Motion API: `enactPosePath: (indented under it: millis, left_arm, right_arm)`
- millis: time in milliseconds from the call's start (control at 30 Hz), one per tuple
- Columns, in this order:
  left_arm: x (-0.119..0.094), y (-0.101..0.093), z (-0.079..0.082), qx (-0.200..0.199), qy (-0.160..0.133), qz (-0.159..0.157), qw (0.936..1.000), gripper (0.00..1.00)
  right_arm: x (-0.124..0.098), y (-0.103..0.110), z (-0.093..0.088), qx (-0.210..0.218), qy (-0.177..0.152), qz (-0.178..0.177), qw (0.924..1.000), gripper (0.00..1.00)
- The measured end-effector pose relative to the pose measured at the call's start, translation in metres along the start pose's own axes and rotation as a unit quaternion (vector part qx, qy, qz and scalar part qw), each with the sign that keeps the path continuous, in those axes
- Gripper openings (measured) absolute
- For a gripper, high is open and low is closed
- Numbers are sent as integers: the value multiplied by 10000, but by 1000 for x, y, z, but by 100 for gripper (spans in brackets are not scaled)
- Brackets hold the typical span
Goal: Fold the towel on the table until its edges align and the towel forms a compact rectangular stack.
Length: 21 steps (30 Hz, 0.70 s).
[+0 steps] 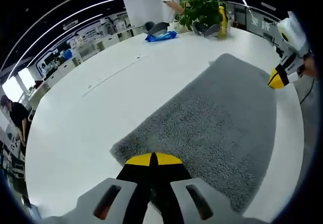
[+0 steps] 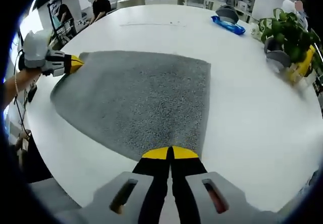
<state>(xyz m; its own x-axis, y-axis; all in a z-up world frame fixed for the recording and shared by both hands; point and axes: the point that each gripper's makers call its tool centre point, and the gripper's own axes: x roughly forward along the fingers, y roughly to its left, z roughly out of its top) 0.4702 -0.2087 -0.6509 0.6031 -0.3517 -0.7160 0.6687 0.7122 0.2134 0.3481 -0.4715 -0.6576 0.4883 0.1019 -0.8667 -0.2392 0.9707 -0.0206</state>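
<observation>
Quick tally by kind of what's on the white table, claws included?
Grey towel: 1
Claws, left and right, both shut on the towel: 2
Potted plant: 1
Yellow bottle: 1
Blue cloth: 1
Grey bowl-like items: 2
Total: 8

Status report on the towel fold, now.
Left gripper shut on towel corner. Right gripper shut on the neighbouring corner. Towel flat, unfolded on white table. Plant and blue item far off, nothing in the way.

The left gripper (image 1: 153, 159), jaws closed, pinches the grey towel's (image 1: 217, 118) near corner on the white table (image 1: 91, 118).
</observation>
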Motion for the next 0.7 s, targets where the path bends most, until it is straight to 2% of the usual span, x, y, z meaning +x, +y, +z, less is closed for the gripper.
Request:
enactPosePath:
  millis: [100, 167, 233, 333, 700]
  left_arm:
    - [1, 0, 0, 10, 30, 40, 10000, 1]
    - [0, -1, 0, 43, 26, 85, 10000, 1]
    - [0, 0, -1, 22, -17, 114, 9999, 1]
    - [0, 0, -1, -60, -57, 89, 9999, 1]
    - [-2, -5, -3, 9, 47, -20, 10000, 1]
  right_arm:
    - [2, -1, 0, -51, 175, -66, 9998, 0]
    - [2, -1, 0, -129, 482, -119, 9987, 0]
    - [3, -1, 0, -230, 655, -118, 9975, 0]
    - [4, -3, 1, 26, 810, -95, 9967, 0]
    - [4, -2, -1, -187, 759, -164, 9968, 0]
